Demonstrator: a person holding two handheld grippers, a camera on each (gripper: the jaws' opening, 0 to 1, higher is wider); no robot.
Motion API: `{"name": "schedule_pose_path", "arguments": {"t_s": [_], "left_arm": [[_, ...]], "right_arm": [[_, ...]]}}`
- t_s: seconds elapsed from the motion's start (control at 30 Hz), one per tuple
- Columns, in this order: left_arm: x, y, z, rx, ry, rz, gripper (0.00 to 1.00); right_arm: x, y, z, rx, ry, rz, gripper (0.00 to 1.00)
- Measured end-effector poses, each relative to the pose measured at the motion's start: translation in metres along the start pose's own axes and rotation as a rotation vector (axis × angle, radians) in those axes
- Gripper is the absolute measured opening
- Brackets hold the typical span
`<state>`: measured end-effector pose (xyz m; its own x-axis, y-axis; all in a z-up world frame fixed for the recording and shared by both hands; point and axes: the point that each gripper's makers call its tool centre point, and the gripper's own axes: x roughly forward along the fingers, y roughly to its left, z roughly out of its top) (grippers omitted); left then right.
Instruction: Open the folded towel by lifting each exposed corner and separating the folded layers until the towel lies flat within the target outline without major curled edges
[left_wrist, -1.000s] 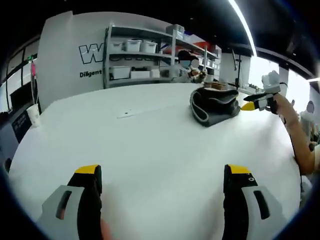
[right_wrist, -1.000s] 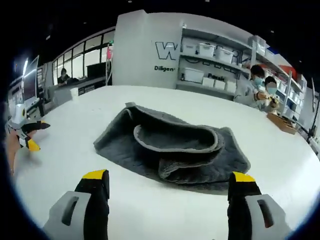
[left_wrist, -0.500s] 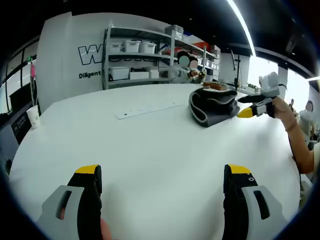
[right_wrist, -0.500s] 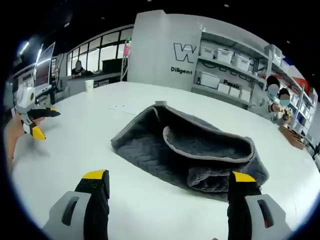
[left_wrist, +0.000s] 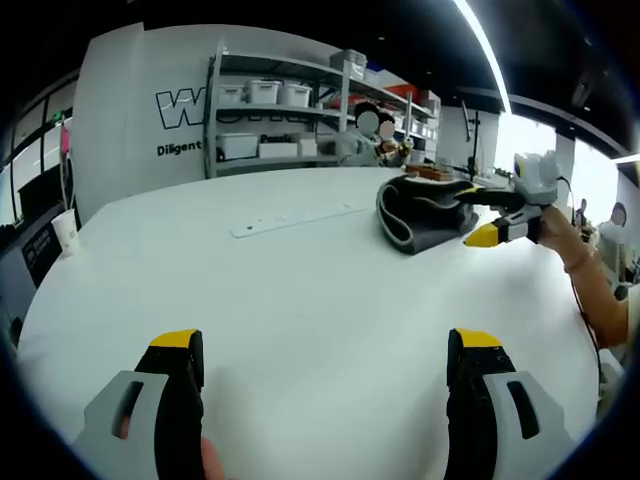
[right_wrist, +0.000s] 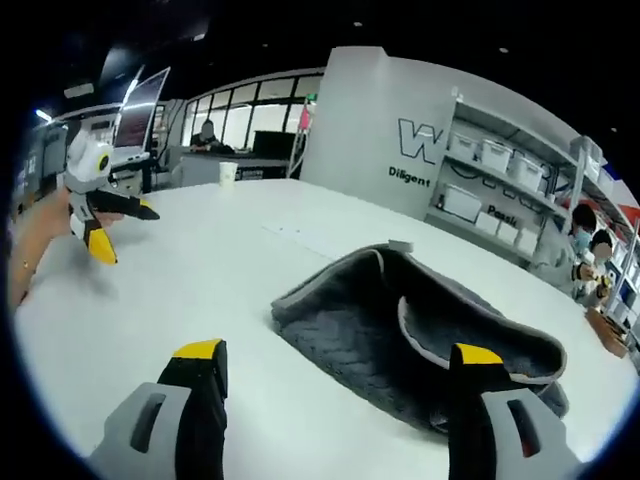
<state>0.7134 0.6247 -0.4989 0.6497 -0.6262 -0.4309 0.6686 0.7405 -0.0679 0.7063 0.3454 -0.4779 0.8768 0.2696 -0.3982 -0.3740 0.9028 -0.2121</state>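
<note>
A grey folded towel (right_wrist: 420, 340) with a pale edge lies crumpled on the white table (right_wrist: 200, 280), just beyond my right gripper (right_wrist: 330, 375). That gripper is open, nothing between its yellow-tipped jaws, and its right jaw overlaps the towel's near edge. In the left gripper view the towel (left_wrist: 425, 212) sits far off at the right, with the right gripper (left_wrist: 490, 215) beside it, held by a hand. My left gripper (left_wrist: 325, 365) is open over bare table, far from the towel. It also appears in the right gripper view as the left gripper (right_wrist: 110, 225), jaws apart.
Shelving with white bins (left_wrist: 265, 115) stands behind the table, and people sit near it. A paper cup (left_wrist: 67, 230) stands at the table's far left edge. A faint marked strip (left_wrist: 290, 218) lies on the table left of the towel.
The right gripper view has swung left and closer, so the towel now sits to the right of centre. In the left gripper view the right gripper has dropped slightly toward the towel.
</note>
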Motion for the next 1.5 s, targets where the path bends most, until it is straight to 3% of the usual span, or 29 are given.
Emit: {"name": "schedule_pose_path", "arguments": {"t_s": [0.17, 0.23, 0.53, 0.77, 1.07, 1.2, 1.27, 1.5], "left_arm": [[0.001, -0.001, -0.001, -0.007, 0.003, -0.004, 0.99], [0.002, 0.002, 0.000, -0.009, 0.005, -0.003, 0.99], [0.001, 0.001, -0.001, -0.013, 0.005, -0.003, 0.99], [0.002, 0.001, -0.003, -0.020, 0.010, -0.003, 0.99], [0.002, 0.002, -0.002, -0.020, 0.009, -0.003, 0.99], [0.002, 0.000, -0.004, -0.019, 0.012, -0.002, 0.99], [0.003, 0.001, -0.003, -0.019, 0.013, -0.001, 0.99], [0.003, -0.001, -0.006, -0.019, 0.020, -0.001, 0.99]], "right_arm": [[0.008, 0.008, -0.005, -0.085, 0.008, 0.005, 0.77], [0.011, 0.011, -0.005, -0.098, 0.003, 0.011, 0.66], [0.028, 0.026, -0.014, -0.124, -0.001, 0.076, 0.29], [0.036, 0.015, -0.023, -0.068, -0.008, 0.070, 0.16], [0.044, 0.010, -0.034, -0.002, 0.007, 0.072, 0.14], [0.046, 0.003, -0.039, 0.019, 0.006, 0.052, 0.01], [0.047, 0.000, -0.038, 0.035, -0.008, 0.057, 0.00], [0.047, 0.003, -0.038, -0.013, -0.002, 0.044, 0.00]]}}
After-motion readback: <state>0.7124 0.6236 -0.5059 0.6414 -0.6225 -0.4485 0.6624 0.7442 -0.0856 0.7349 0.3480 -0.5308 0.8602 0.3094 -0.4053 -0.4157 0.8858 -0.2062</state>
